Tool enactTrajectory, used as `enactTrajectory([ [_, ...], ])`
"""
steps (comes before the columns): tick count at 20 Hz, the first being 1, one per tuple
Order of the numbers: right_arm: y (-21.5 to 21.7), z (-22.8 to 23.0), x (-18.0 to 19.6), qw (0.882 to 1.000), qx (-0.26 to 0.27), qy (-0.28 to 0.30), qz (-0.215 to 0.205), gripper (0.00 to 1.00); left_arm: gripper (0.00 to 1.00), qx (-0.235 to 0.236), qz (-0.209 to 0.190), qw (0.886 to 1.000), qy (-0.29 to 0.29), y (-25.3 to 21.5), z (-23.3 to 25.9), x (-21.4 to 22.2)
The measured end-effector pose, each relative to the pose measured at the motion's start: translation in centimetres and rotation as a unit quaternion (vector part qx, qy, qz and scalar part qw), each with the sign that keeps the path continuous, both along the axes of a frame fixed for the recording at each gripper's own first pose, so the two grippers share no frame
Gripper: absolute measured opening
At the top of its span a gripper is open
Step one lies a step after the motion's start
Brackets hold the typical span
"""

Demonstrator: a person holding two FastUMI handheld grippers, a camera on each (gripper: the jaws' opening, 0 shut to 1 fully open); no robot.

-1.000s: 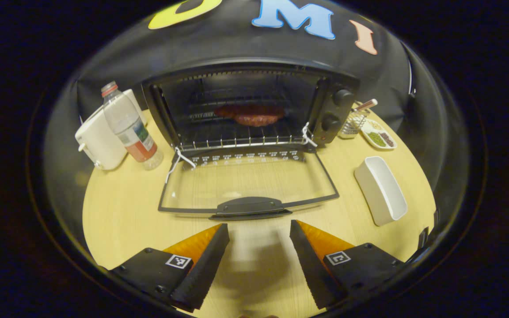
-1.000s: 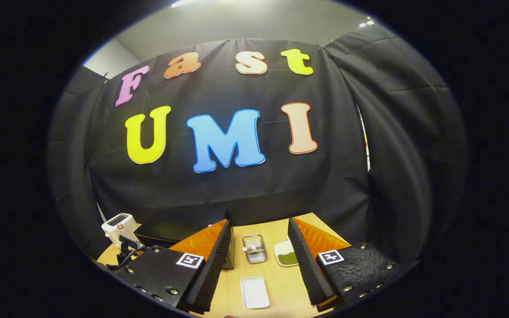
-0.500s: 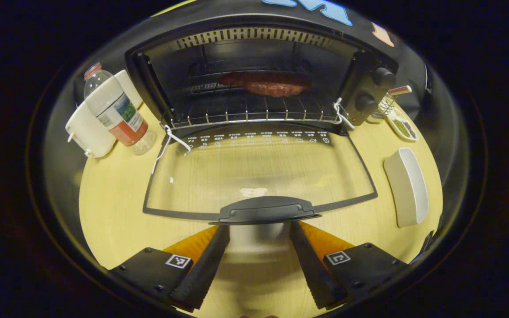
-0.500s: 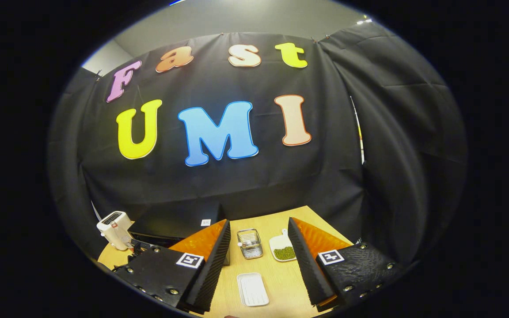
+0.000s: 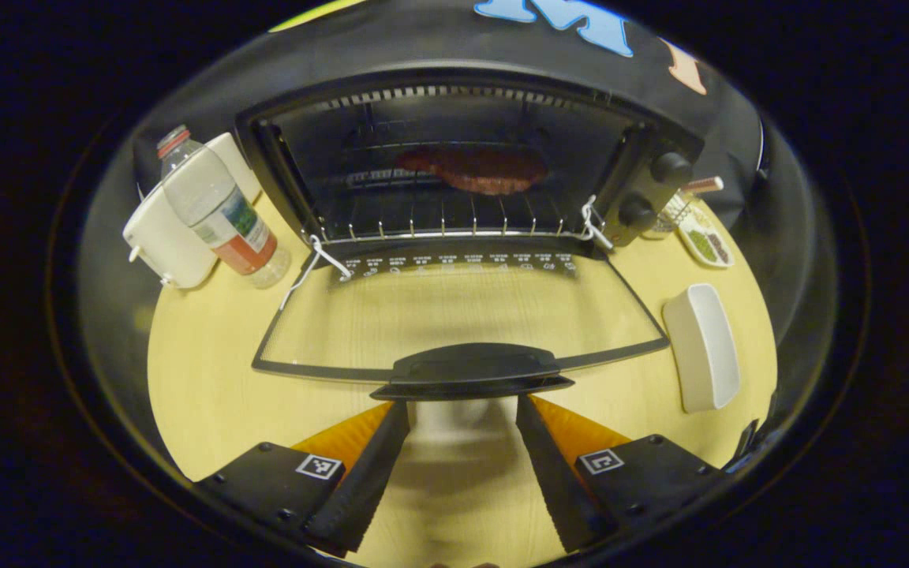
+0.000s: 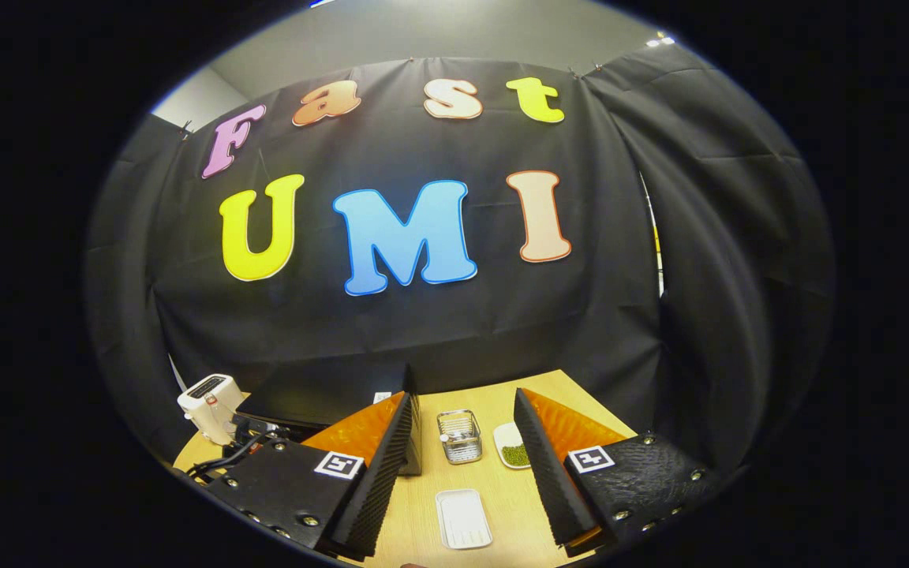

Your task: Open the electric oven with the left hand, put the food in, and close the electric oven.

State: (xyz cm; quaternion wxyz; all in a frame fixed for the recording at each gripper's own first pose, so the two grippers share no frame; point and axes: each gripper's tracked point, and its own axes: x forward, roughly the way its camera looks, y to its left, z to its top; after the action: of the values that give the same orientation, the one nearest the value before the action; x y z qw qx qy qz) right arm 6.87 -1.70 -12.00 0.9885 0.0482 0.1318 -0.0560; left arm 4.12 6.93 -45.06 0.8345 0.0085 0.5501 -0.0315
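Oven (image 5: 644, 118) door (image 5: 454, 315) lies fully open on the table (image 5: 202, 394), and the meat patty (image 5: 474, 170) sits on the rack inside. Only closing remains: the left gripper (image 5: 462, 410), fingers apart, sits just under the door handle (image 5: 474, 369). The right gripper (image 6: 462, 418) hangs spread and empty.

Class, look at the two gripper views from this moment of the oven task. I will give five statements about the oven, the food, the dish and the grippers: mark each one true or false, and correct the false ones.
1. The oven door is folded down open. True.
2. The food lies on the rack inside the oven. True.
3. The left hand-held gripper is clamped on the door handle. False: it is open, just short of the handle.
4. The white dish holds the food. False: it is empty.
5. The right hand-held gripper is carrying a bottle. False: it is open and empty.
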Motion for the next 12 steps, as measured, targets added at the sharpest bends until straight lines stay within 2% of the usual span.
enactTrajectory([
  [1, 0.3, -0.1, 0.1, 1.000, 0.002, 0.000, 0.003, 0.80, 0.89, -0.003, -0.001, 1.000, -0.015, 0.0, 1.1, 0.1],
  [2, 0.5, -0.1, 0.3, 1.000, 0.004, 0.000, 0.007, 0.80, 0.93, -0.007, -0.001, 0.999, -0.033, -0.1, 2.5, 0.4],
  [3, 0.7, -0.1, 0.4, 1.000, 0.007, -0.001, 0.011, 0.80, 0.89, -0.014, 0.002, 0.999, -0.050, -0.2, 3.6, 0.9],
  [4, 0.9, 0.0, 0.5, 1.000, 0.010, -0.002, 0.015, 0.80, 0.94, -0.019, 0.005, 0.998, -0.067, -0.1, 4.7, 1.3],
  [5, 1.1, -0.1, 0.6, 1.000, 0.011, -0.003, 0.018, 0.80, 0.99, -0.021, 0.006, 0.997, -0.076, 0.0, 5.3, 1.7],
  [6, 1.1, 0.0, 0.7, 1.000, 0.011, -0.003, 0.020, 0.80, 0.94, -0.017, 0.006, 0.996, -0.082, 0.2, 5.8, 2.1],
  [7, 1.1, 0.1, 0.6, 1.000, 0.011, -0.004, 0.023, 0.80, 0.98, -0.011, 0.007, 0.996, -0.089, 0.5, 6.2, 2.4],
  [8, 1.0, 0.2, 0.6, 1.000, 0.011, -0.005, 0.024, 0.80, 0.98, -0.008, 0.007, 0.996, -0.094, 0.6, 6.5, 2.6],
  [9, 0.9, 0.2, 0.5, 1.000, 0.010, -0.006, 0.024, 0.80, 0.93, -0.007, 0.008, 0.995, -0.097, 0.7, 6.7, 2.8],
  [12, 0.1, 0.3, -0.2, 1.000, 0.006, -0.007, 0.020, 0.80, 0.93, -0.006, 0.010, 0.994, -0.109, 0.8, 7.8, 3.3],
])
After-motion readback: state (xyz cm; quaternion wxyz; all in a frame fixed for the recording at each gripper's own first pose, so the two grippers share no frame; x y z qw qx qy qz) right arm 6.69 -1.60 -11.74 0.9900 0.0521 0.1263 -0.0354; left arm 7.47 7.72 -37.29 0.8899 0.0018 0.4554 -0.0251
